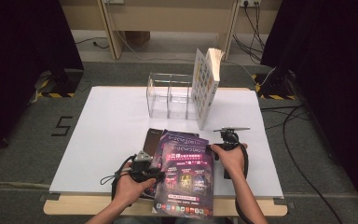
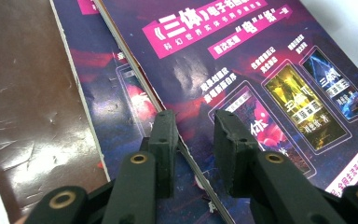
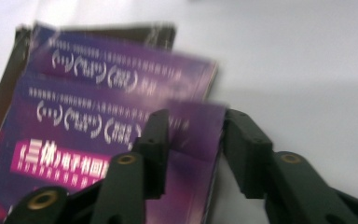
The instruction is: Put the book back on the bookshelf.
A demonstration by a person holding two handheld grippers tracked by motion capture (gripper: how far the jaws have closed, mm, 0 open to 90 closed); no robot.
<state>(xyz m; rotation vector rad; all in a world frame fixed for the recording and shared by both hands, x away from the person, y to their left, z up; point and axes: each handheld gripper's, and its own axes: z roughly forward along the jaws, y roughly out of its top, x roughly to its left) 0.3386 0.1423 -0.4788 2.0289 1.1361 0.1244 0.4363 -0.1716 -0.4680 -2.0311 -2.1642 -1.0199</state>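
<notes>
A fanned stack of purple booklets lies at the table's near edge, over a dark brown cover (image 1: 153,135) (image 2: 23,93). The top booklet (image 1: 186,179) (image 2: 261,70) (image 3: 74,135) bears a pink banner. My left gripper (image 1: 153,173) (image 2: 193,119) is at the stack's left side. Its jaws stand apart astride the top booklet's left edge, pads not pressing. My right gripper (image 1: 216,148) (image 3: 193,116) is at the top booklet's far right corner. That corner lies between the parted jaws. The right gripper view is blurred.
A clear acrylic organizer (image 1: 168,100) stands at the back of the white table (image 1: 102,130), with a thick book (image 1: 205,86) upright at its right end. The stack overhangs the front edge. Black curtains flank both sides; cables run on the floor to the right.
</notes>
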